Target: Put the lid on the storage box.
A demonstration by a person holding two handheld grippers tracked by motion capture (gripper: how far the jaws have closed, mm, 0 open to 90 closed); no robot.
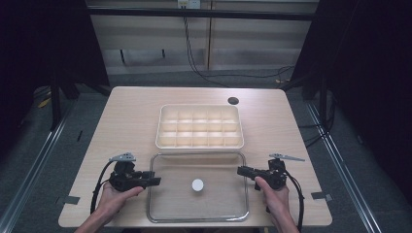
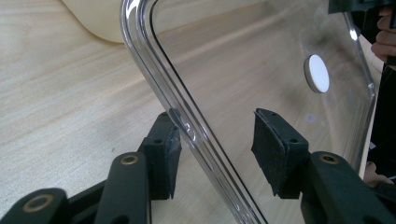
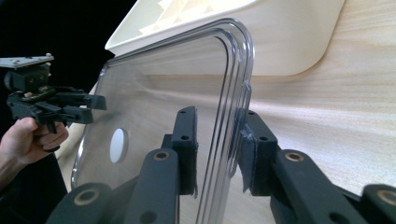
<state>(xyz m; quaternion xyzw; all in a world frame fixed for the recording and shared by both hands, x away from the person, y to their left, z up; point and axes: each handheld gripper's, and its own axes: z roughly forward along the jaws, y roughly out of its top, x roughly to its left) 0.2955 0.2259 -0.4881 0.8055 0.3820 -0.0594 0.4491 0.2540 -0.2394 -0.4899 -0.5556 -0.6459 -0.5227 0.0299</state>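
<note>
A clear rectangular lid [image 1: 214,204] with a white round knob [image 1: 197,185] lies flat on the table, just in front of a cream box [image 1: 200,145] divided into several compartments. My left gripper [image 1: 156,181] is at the lid's left edge. In the left gripper view it [image 2: 215,149] stands open, its jaws set wide to either side of the lid's rim [image 2: 187,126]. My right gripper [image 1: 239,170] is at the lid's right edge. There it [image 3: 217,149] straddles the rim [image 3: 229,121] more narrowly, with a slit still showing beside one pad.
The wooden table [image 1: 131,121] has a black round hole [image 1: 233,101] at its far right. Grey tape marks sit near the front corners [image 1: 71,199] [image 1: 319,195]. Cables run across the floor behind the table. Dark curtains flank both sides.
</note>
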